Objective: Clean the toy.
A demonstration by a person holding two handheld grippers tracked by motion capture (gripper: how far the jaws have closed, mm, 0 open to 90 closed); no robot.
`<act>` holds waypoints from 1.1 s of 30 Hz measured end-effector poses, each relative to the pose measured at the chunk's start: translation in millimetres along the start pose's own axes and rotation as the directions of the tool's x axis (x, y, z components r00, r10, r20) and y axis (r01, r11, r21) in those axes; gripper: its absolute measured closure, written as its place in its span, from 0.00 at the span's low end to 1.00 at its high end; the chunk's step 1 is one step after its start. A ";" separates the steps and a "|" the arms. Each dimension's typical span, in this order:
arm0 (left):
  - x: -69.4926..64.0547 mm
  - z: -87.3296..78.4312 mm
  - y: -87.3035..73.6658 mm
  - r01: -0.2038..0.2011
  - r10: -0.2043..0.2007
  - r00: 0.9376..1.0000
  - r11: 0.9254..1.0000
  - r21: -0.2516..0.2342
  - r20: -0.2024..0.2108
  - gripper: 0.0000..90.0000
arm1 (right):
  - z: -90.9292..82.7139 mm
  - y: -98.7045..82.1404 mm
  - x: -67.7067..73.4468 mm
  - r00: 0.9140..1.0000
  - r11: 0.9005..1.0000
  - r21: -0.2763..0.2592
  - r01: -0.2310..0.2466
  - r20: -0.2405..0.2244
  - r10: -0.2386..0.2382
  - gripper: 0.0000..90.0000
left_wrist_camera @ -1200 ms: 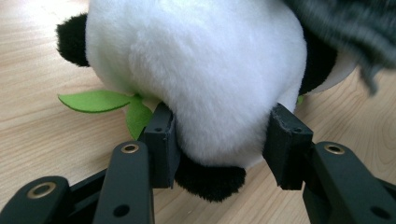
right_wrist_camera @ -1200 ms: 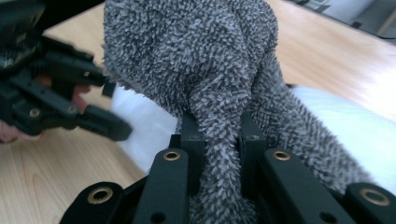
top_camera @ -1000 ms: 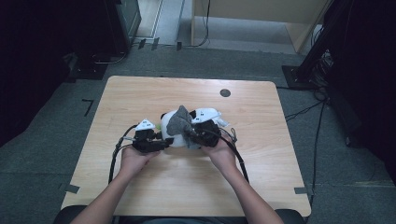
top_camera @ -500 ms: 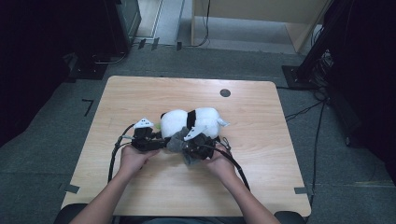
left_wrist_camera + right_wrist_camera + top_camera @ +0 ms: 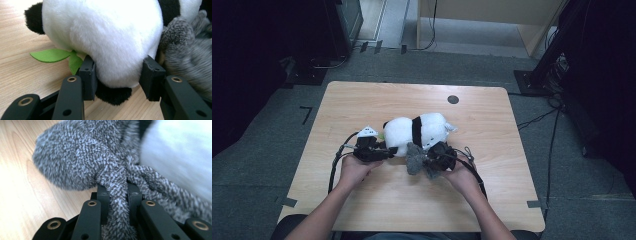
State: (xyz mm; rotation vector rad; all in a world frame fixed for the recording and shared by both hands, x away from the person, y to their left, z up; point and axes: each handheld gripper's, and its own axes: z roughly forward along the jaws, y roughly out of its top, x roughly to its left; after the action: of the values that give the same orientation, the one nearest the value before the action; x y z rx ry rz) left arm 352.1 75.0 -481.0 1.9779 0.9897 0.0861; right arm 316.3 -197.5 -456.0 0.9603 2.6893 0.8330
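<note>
Grey fuzzy sock (image 5: pixel 82 160) pinched in right tool (image 5: pixel 118 192) | left tool (image 5: pixel 117 75) jaws just closed further, clamping plush panda (image 5: pixel 417 131) | both lie mid-worktop (image 5: pixel 492 200), touching.

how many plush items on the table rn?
2. The panda plush lies mid-table, its white end between the left gripper jaws. The grey fuzzy fabric piece lies against its near side, pinched by the right gripper.

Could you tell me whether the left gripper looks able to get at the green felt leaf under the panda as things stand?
Probably not yet: the left gripper is clamped on the panda plush. The green leaf lies beside its jaw, so it must let go first.
</note>
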 end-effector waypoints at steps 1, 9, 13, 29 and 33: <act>-0.1 0.0 0.0 0.000 0.000 1.000 1.000 0.000 0.000 0.60 | -5.5 -2.7 -2.9 1.000 1.000 -0.008 -0.003 -0.001 0.003 0.87; -0.4 0.8 -0.4 0.000 0.000 1.000 1.000 0.002 0.004 0.60 | -35.0 -25.6 -33.3 0.996 0.993 -0.071 -0.091 0.007 0.092 0.87; -0.3 0.8 -0.4 0.001 -0.001 1.000 1.000 0.002 0.004 0.60 | -45.0 -38.5 -49.2 0.990 0.986 -0.088 -0.138 0.026 0.141 0.87; 1.7 -0.6 -0.5 0.009 -0.009 1.000 1.000 -0.007 0.004 0.61 | -88.5 -65.6 -92.2 0.940 0.929 -0.237 -0.283 0.126 0.319 0.88; 1.6 -0.8 -1.0 0.004 -0.004 1.000 1.000 -0.012 0.005 0.61 | -100.8 -54.0 -88.5 0.944 0.912 -0.310 -0.268 0.105 0.313 0.87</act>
State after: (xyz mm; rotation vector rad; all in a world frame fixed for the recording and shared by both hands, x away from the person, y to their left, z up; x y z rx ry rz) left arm 352.3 76.8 -481.7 1.9642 0.9873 0.0846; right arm 323.3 -332.7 -405.0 1.3083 2.2410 1.1243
